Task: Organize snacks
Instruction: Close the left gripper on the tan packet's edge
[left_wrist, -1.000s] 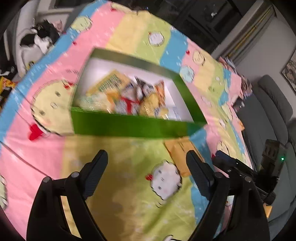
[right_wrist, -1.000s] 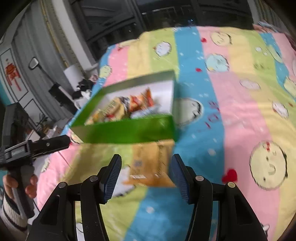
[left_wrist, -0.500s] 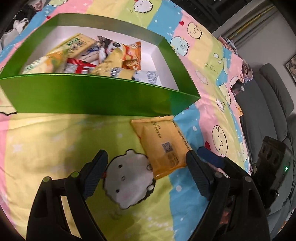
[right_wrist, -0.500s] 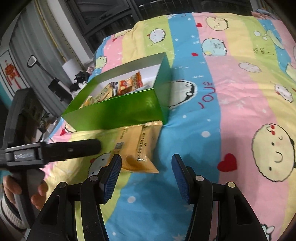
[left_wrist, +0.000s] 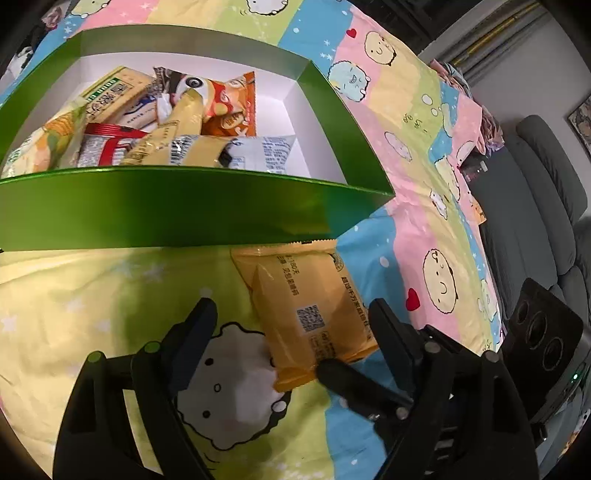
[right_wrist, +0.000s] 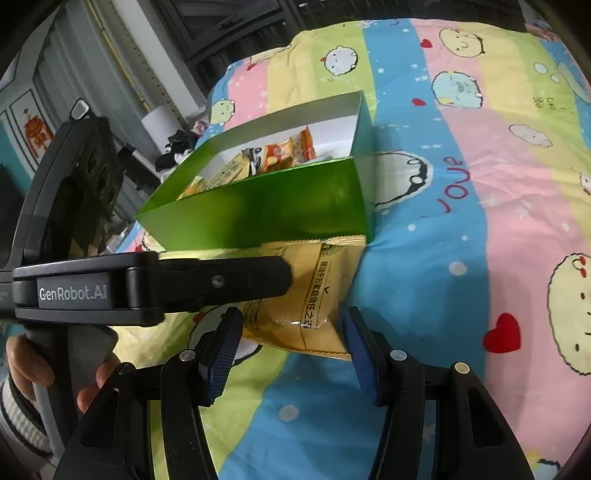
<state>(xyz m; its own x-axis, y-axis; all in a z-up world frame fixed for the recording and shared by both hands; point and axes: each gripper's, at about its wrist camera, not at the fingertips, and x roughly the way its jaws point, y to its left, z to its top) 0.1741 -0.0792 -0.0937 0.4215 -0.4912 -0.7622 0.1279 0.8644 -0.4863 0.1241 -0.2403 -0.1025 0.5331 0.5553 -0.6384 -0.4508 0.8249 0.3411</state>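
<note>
Packet: orange snack packet flat on bedsheet, between both tongs' tips, touching green box.
Left gripper: wide, closing, gripping nothing.
Right gripper: half-open, unclamped.

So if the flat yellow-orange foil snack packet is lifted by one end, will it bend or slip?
The yellow-orange foil snack packet looks thin and puffy, so it probably sags. Its glossy film may slip. It seems light.
</note>
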